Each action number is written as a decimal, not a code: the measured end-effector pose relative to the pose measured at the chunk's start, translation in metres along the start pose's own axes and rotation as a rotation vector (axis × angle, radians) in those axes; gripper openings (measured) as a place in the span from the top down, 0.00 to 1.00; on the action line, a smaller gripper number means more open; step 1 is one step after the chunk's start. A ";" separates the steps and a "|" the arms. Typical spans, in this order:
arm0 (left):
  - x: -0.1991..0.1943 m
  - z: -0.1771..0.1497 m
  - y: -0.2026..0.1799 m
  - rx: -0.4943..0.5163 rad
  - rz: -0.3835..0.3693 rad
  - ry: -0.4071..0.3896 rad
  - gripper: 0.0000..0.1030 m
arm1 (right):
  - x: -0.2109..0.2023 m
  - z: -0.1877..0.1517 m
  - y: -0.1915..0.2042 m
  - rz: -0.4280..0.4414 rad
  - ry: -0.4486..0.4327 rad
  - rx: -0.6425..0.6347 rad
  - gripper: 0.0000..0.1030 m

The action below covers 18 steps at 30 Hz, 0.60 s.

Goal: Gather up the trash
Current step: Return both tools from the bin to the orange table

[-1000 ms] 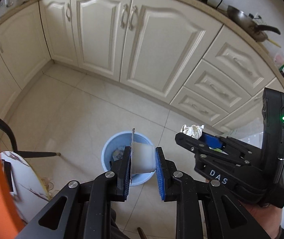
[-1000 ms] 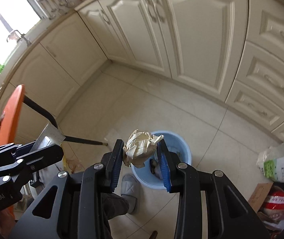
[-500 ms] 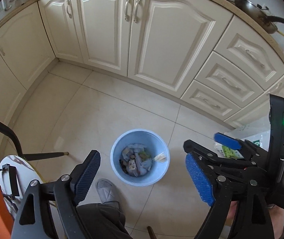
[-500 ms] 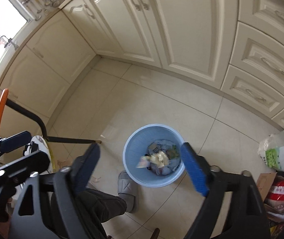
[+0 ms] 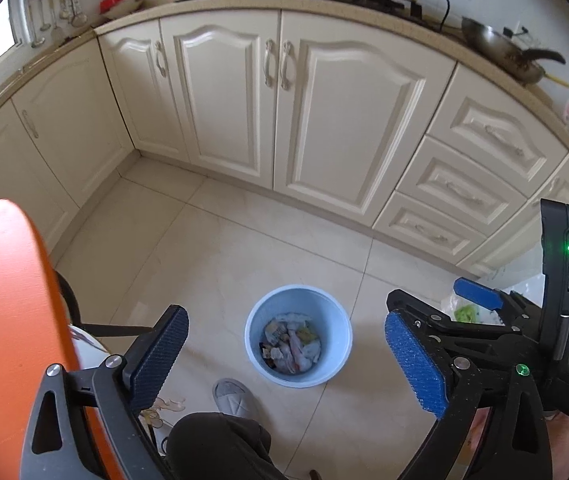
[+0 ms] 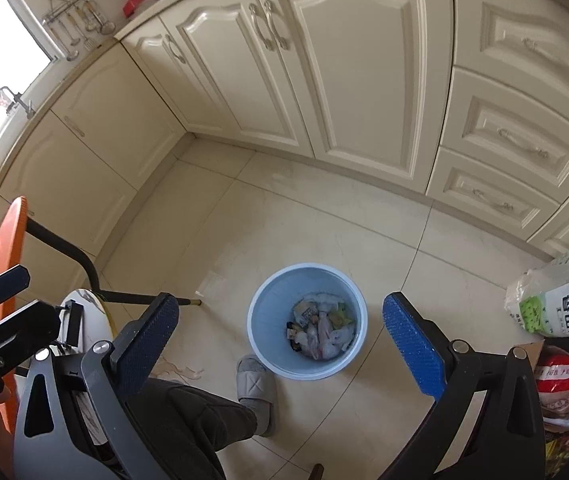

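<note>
A light blue trash bin (image 5: 298,334) stands on the tiled floor, with crumpled paper and wrappers (image 5: 292,346) lying in it. It also shows in the right wrist view (image 6: 307,326), with the trash (image 6: 322,332) inside. My left gripper (image 5: 284,354) is open and empty, high above the bin. My right gripper (image 6: 280,344) is open and empty too, above the bin. The right gripper also shows in the left wrist view (image 5: 440,312) at the right, jaws apart.
Cream kitchen cabinets (image 5: 284,112) run along the back. An orange chair (image 5: 12,320) and a small white table (image 6: 84,320) stand at the left. Rice bags (image 6: 560,312) and a box lie at the right. The person's slippered foot (image 6: 256,384) is beside the bin.
One second ago the left gripper held a white cup and the right a crumpled paper ball. Both opened; the trash fell into the bin. Both grippers have risen since.
</note>
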State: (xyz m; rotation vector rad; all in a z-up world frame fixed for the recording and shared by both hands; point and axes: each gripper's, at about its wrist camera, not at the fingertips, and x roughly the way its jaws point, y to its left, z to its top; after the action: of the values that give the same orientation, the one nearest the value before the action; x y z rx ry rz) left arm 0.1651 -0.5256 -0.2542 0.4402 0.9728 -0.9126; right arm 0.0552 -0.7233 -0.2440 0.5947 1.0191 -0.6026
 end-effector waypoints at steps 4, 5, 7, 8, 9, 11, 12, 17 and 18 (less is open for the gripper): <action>-0.037 -0.014 0.013 -0.021 -0.009 -0.051 0.05 | -0.022 0.003 0.016 0.006 -0.040 -0.019 0.00; -0.048 -0.018 0.017 -0.028 -0.008 -0.069 0.05 | -0.026 0.003 0.019 0.009 -0.047 -0.023 0.00; -0.070 -0.025 0.028 -0.039 -0.010 -0.100 0.05 | -0.041 0.005 0.031 0.019 -0.072 -0.037 0.00; -0.083 -0.030 0.034 -0.047 -0.012 -0.118 0.05 | -0.045 0.007 0.035 0.022 -0.080 -0.042 0.00; -0.095 -0.035 0.038 -0.056 -0.012 -0.138 0.05 | -0.054 0.008 0.044 0.028 -0.096 -0.055 0.00; -0.119 -0.046 0.051 -0.067 -0.011 -0.173 0.05 | -0.067 0.011 0.056 0.037 -0.121 -0.074 0.00; -0.131 -0.053 0.057 -0.070 -0.014 -0.191 0.05 | -0.076 0.013 0.066 0.044 -0.140 -0.089 0.00; -0.193 -0.090 0.088 -0.116 0.038 -0.295 0.02 | -0.107 0.014 0.109 0.087 -0.196 -0.155 0.00; -0.204 -0.097 0.093 -0.131 0.047 -0.312 0.02 | -0.113 0.014 0.122 0.101 -0.206 -0.172 0.00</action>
State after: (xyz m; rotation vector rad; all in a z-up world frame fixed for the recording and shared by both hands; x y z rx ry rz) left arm 0.1411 -0.3133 -0.1367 0.2008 0.7285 -0.8403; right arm 0.1047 -0.6281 -0.1152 0.4197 0.8319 -0.4712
